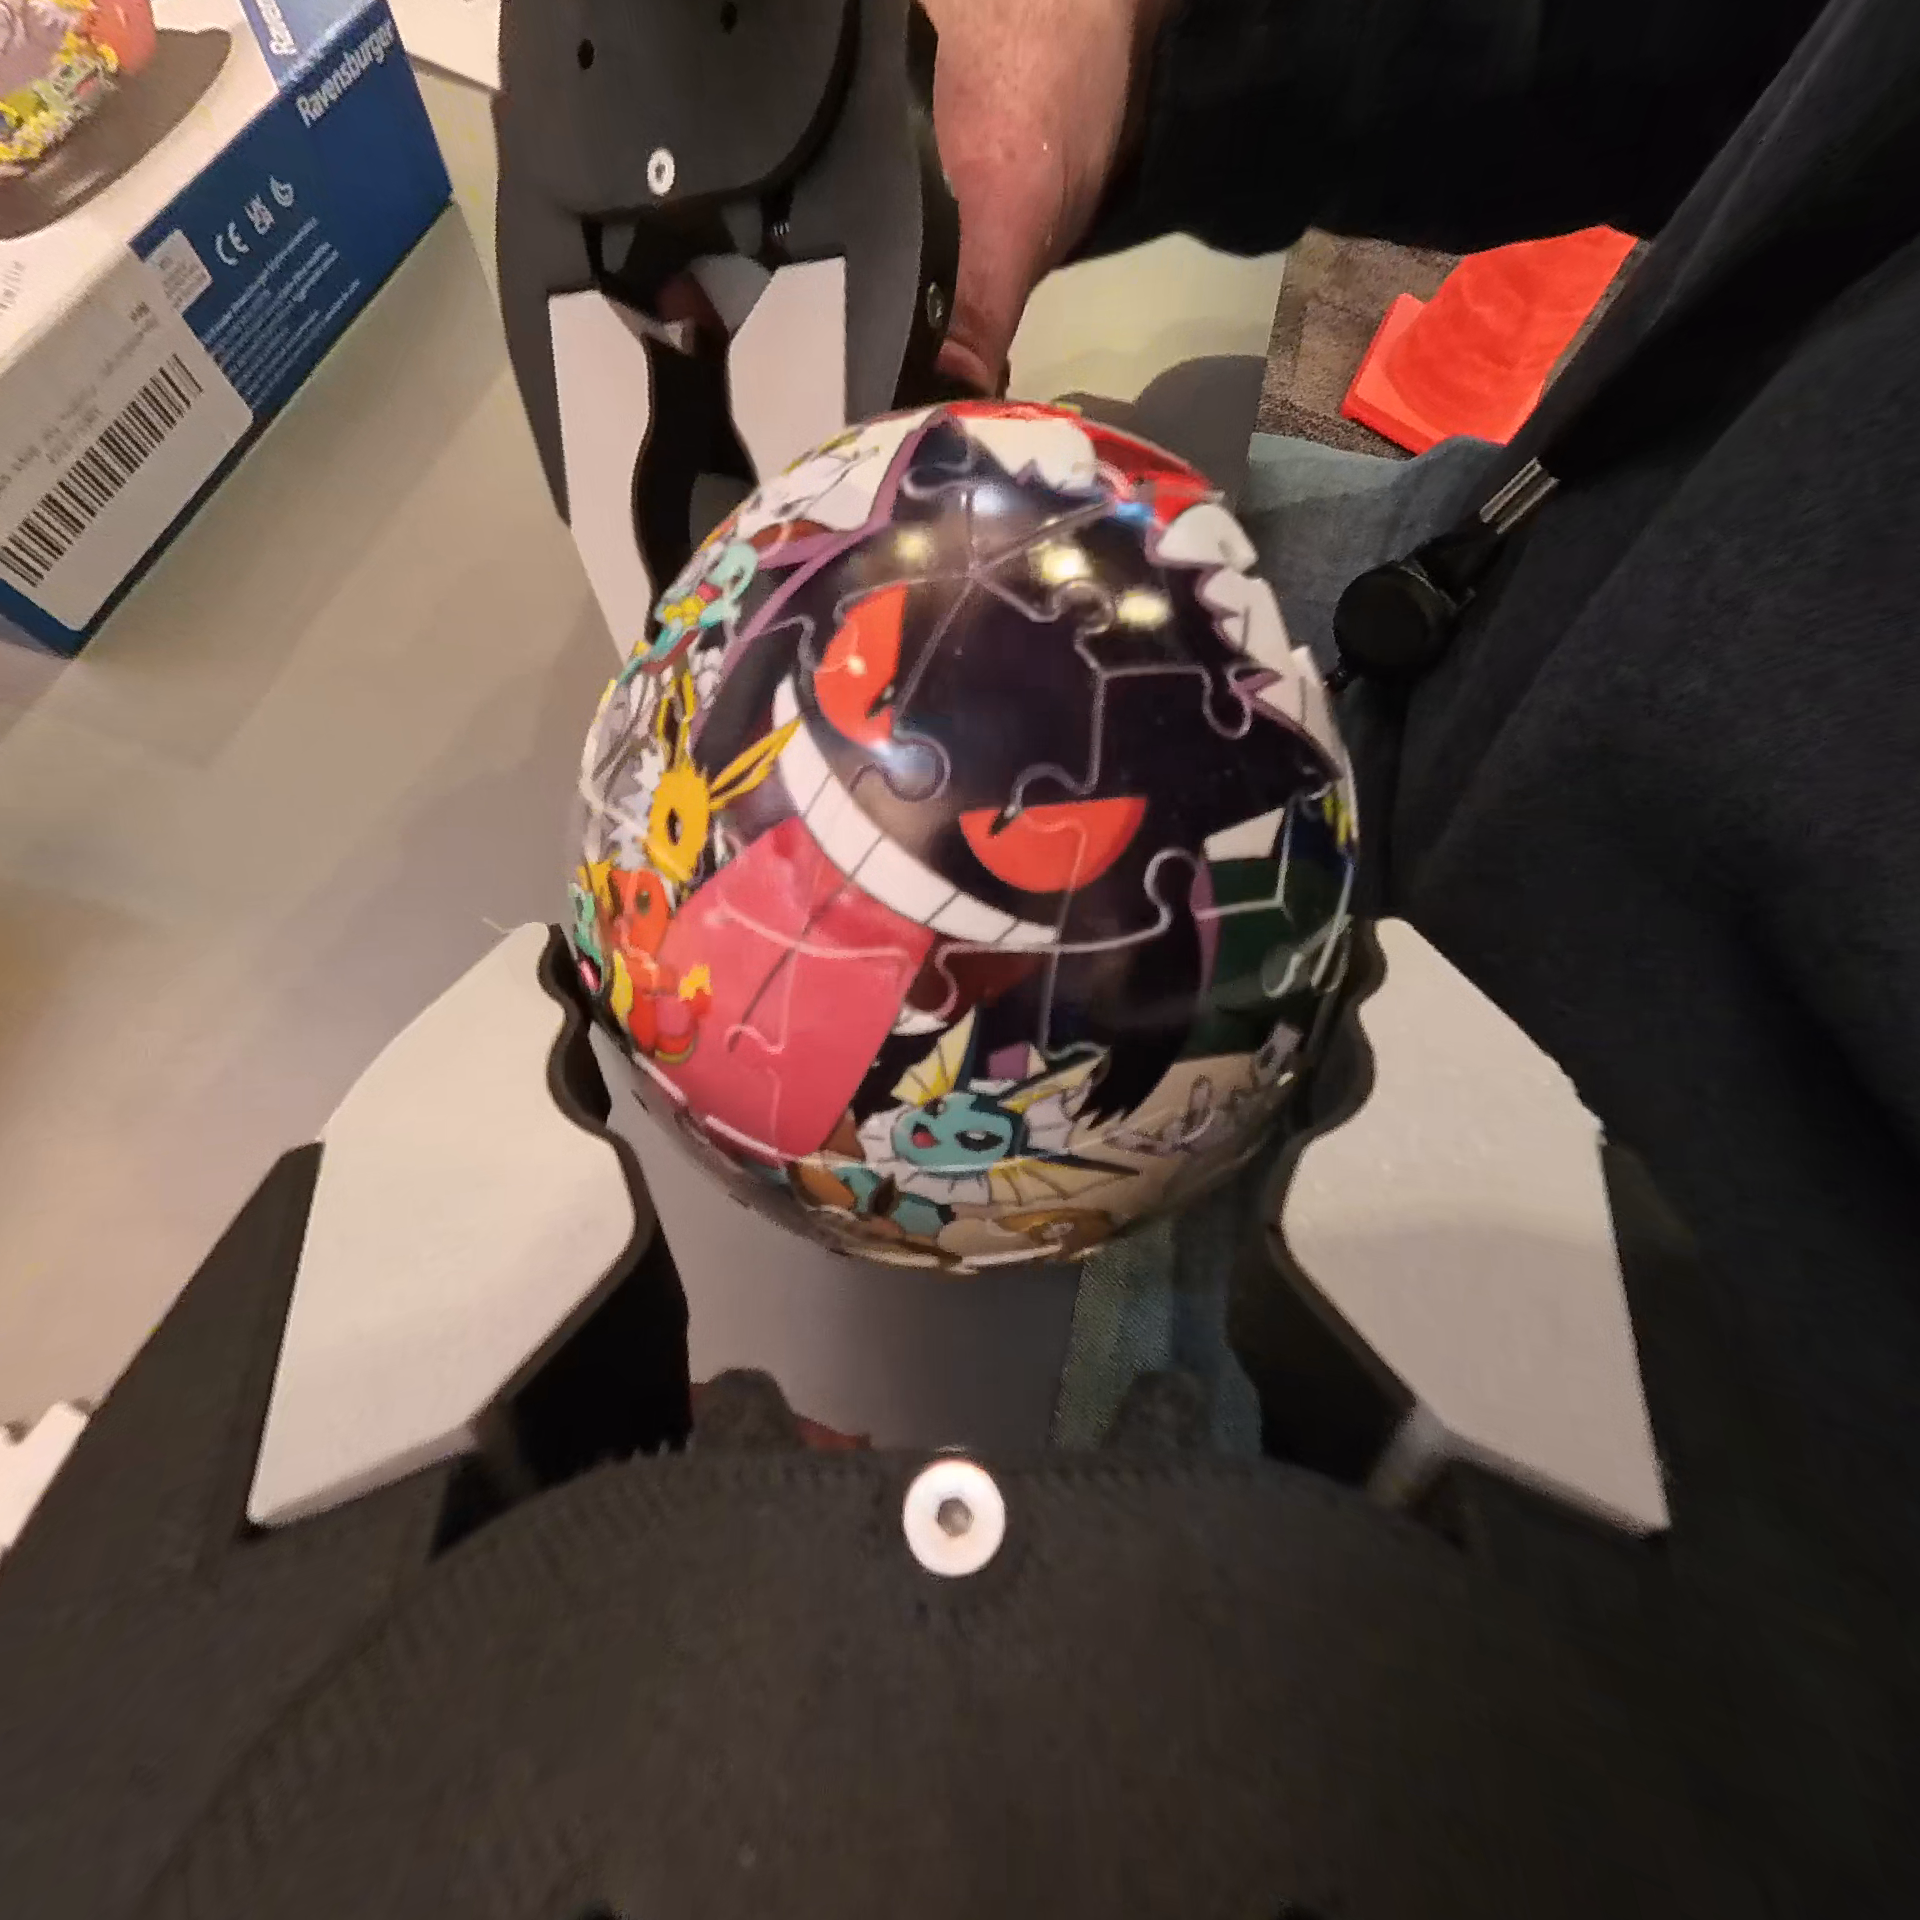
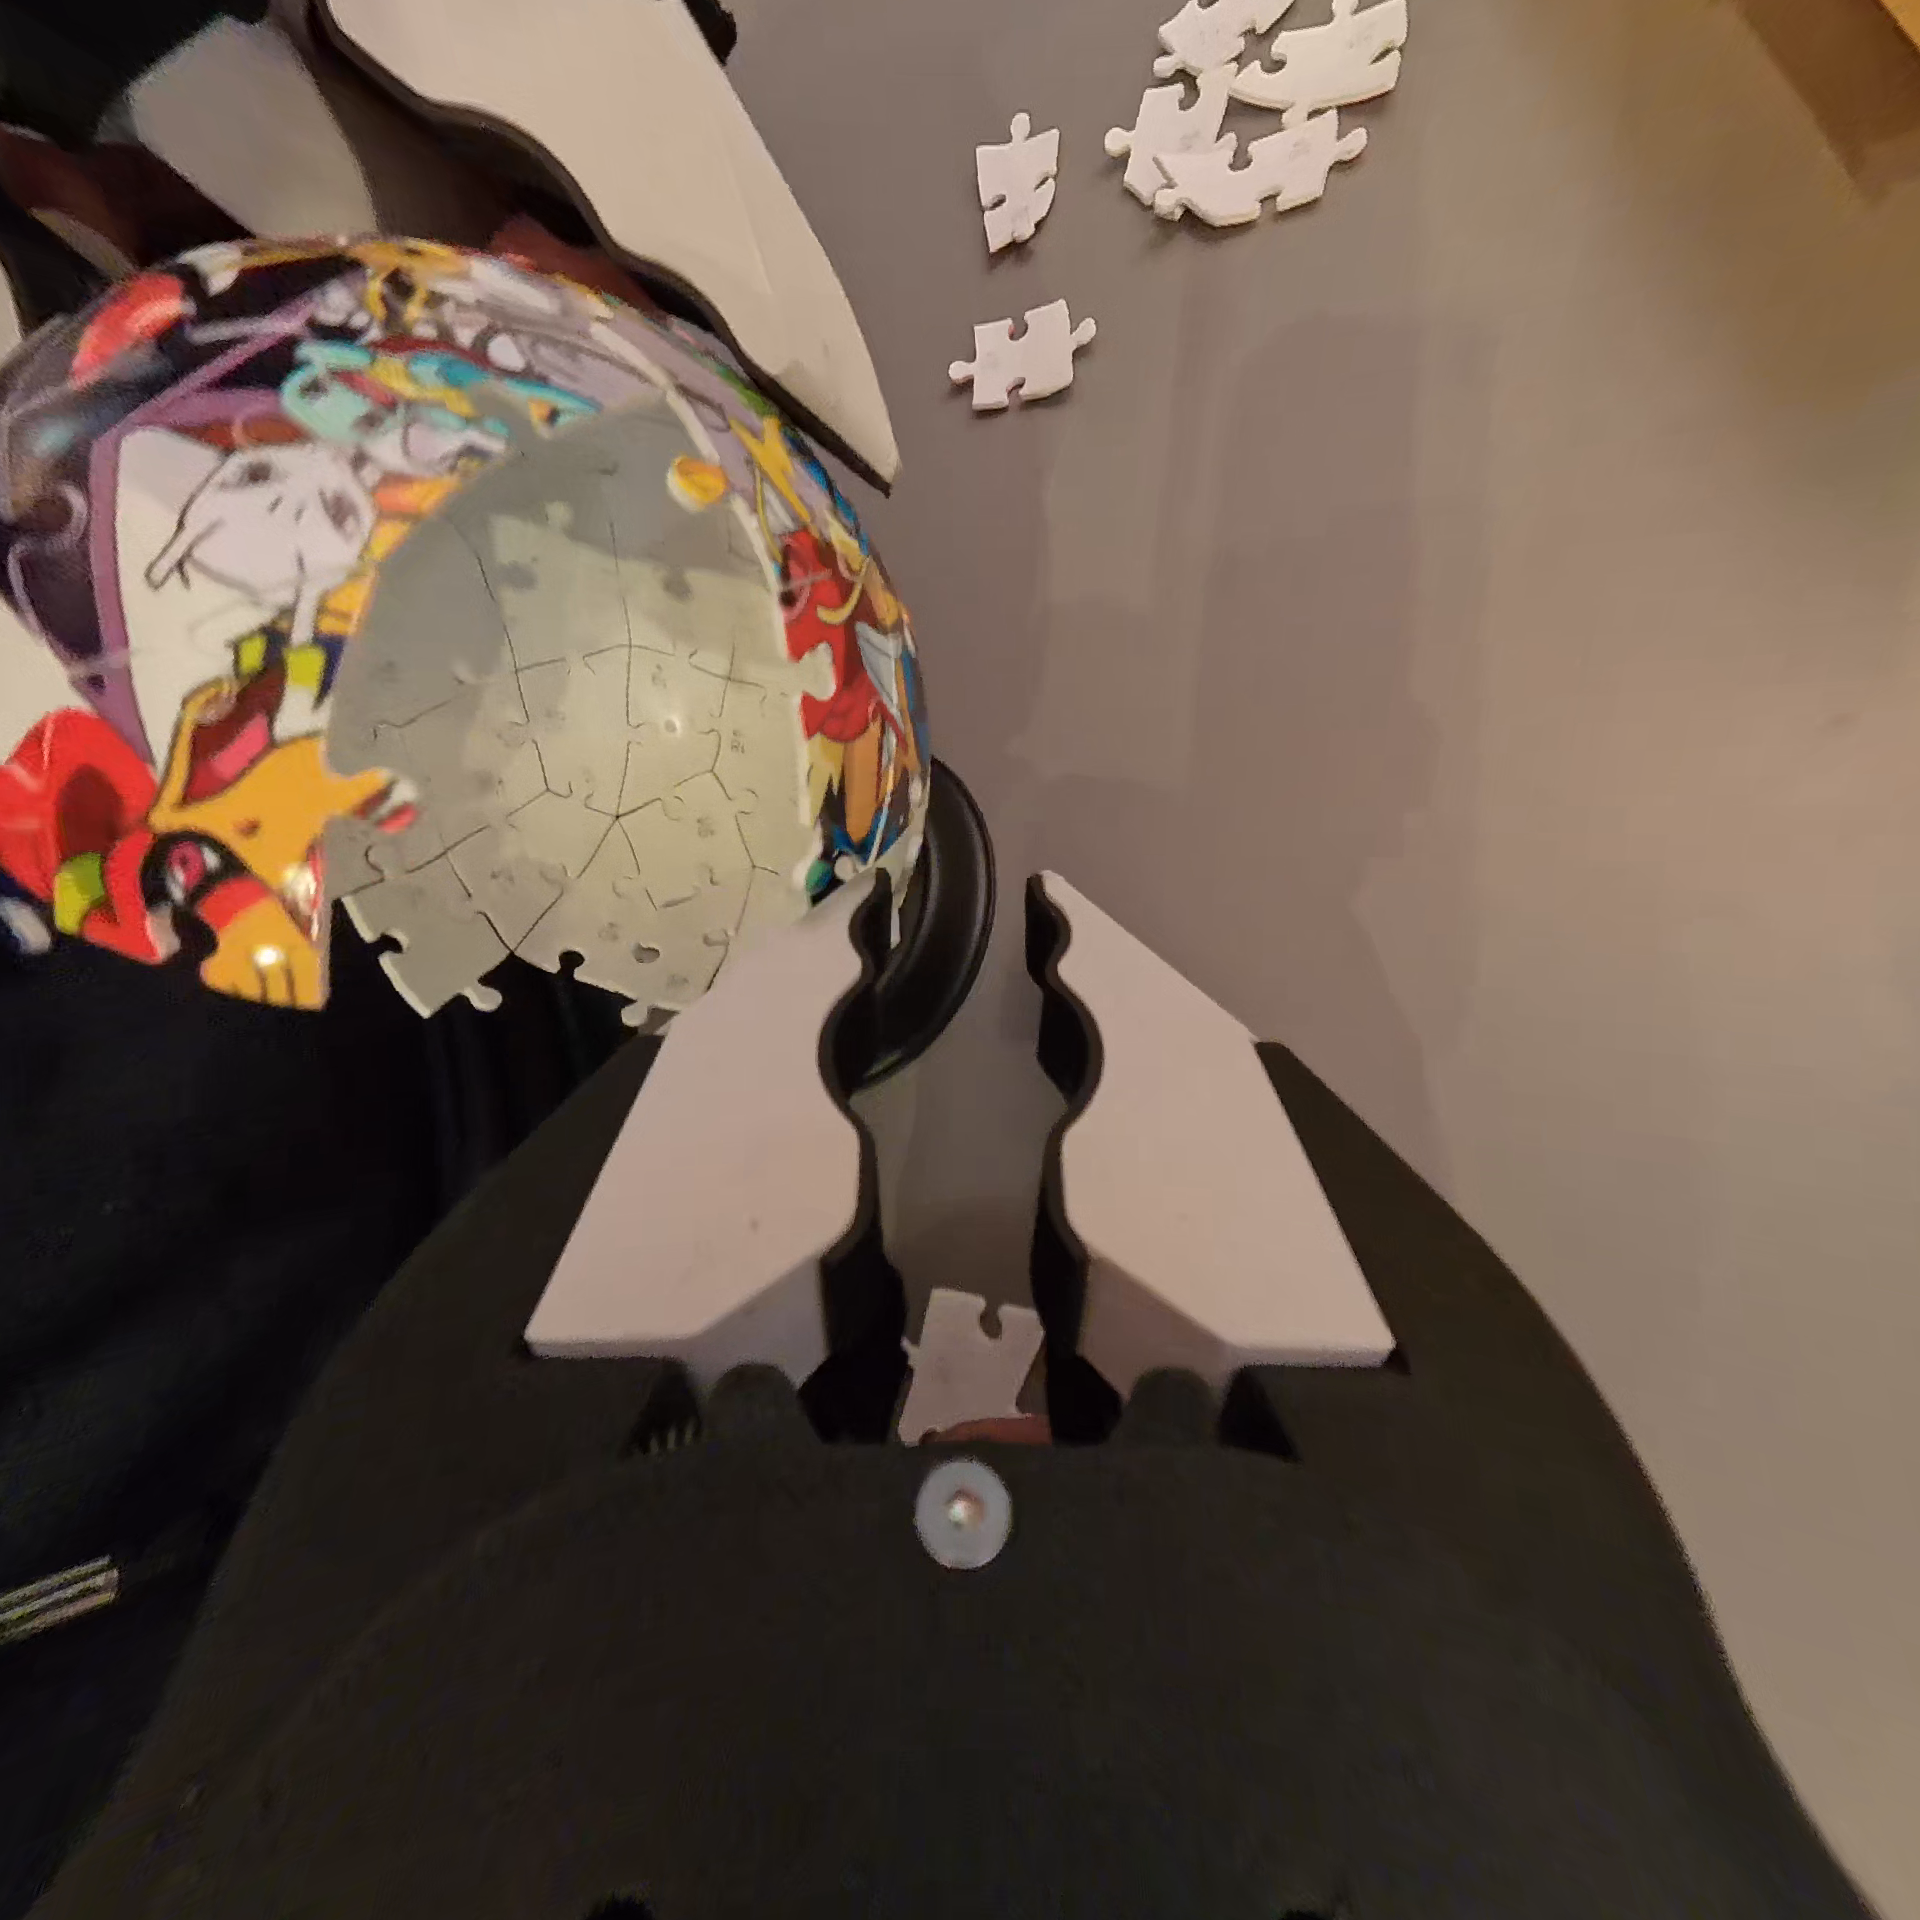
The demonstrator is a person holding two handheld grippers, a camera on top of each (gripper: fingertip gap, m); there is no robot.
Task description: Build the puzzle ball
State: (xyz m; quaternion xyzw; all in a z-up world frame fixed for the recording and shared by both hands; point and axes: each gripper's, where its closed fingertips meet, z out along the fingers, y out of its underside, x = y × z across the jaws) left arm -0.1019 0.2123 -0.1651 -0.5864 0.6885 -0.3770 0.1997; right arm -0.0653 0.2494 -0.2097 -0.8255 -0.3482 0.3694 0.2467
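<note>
The puzzle ball (image 1: 966,831), glossy and covered in cartoon figures, is clamped between the two fingers of my left gripper (image 1: 961,977) and held up over a person's lap. In the right wrist view the ball (image 2: 208,520) shows a large gap where its grey inside (image 2: 582,727) is visible. My right gripper (image 2: 956,904) sits just right of that gap, its tips slightly apart. A white puzzle piece (image 2: 966,1361) is wedged deep between its fingers near their base. This gripper also shows behind the ball in the left wrist view (image 1: 758,447), held by a hand (image 1: 1018,208).
Loose pieces lie white side up on the grey table (image 2: 1455,831): one single piece (image 2: 1018,182), another (image 2: 1023,353) and a joined cluster (image 2: 1247,135). A black ring (image 2: 956,935) lies behind the ball. The puzzle box (image 1: 208,260) stands far left. An orange object (image 1: 1486,332) lies on the floor.
</note>
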